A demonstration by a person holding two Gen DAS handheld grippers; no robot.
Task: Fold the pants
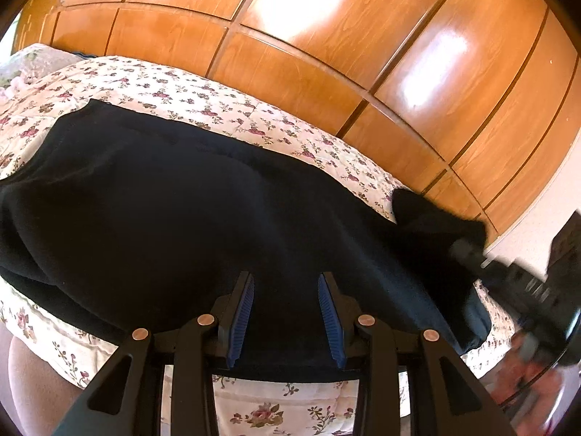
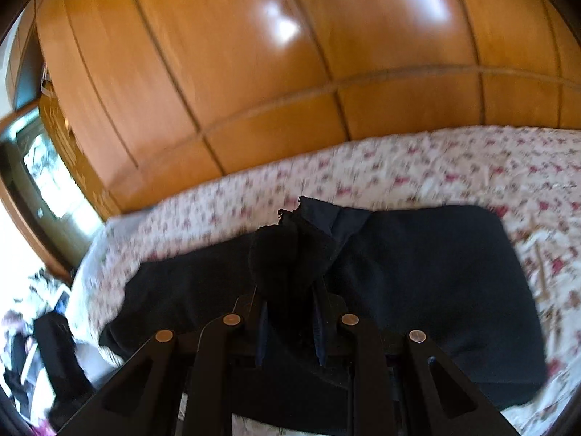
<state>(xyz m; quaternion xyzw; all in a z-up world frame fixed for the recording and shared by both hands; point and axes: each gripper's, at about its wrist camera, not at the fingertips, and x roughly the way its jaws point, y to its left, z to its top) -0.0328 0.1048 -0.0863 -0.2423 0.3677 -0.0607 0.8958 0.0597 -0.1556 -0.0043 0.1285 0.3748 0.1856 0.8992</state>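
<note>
We've got the pants [image 1: 189,200] flat on the bed [image 1: 174,91], fold underway; right gripper [image 2: 290,312] fingers pinch an end w/ bunched fabric, left gripper [image 1: 287,290] fingers apart, empty.

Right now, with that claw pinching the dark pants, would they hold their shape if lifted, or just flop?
Probably flop: the pants bunch into a soft wad where the right claw pinches them. They look thick, so likely fairly heavy. On the bedspread they should drag rather than slide.

Left tongs [image 1: 286,292] point downward, blue pads [image 1: 242,318] apart w/ nothing pinched. Right tongs [image 2: 290,312] point downward too, clamped on bunched dark cloth.
</note>
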